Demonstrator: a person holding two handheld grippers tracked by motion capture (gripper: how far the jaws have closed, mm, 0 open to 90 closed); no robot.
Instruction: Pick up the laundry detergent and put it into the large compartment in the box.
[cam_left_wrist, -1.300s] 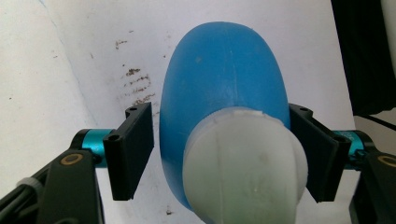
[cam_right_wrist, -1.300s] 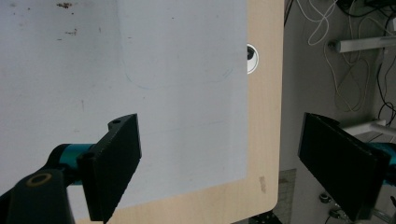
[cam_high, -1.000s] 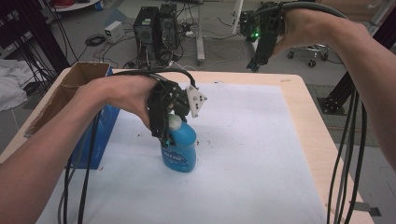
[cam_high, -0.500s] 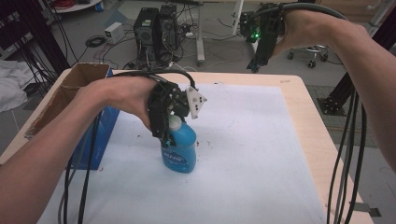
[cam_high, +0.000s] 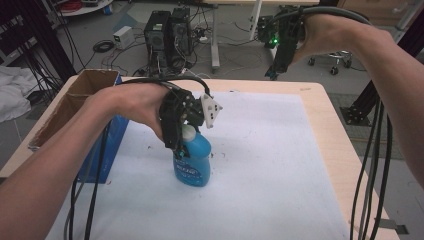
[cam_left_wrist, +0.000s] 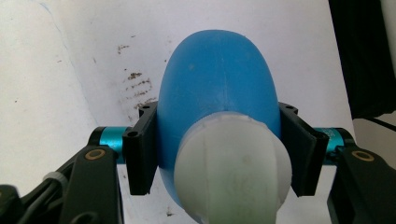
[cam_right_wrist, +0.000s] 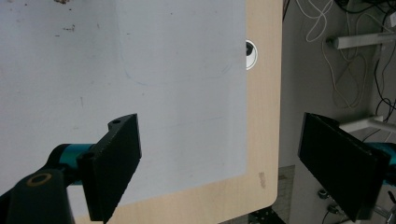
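left hand-held gripper (cam_high: 176, 142) has just closed its jaws and now clamps the upright blue plastic bottle with white cap (cam_high: 192, 160) below the cap, evidently for lifting; bottle stands toward the tabletop's left edge. right gripper (cam_high: 280, 55) hangs unclenched, empty, above the far edge.

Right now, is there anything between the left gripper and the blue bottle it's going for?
Nothing visible. The left gripper has just closed, and its jaws press straight on both sides of the blue bottle just below the white cap, with nothing wedged between. The right gripper is up past the table's far edge, open.
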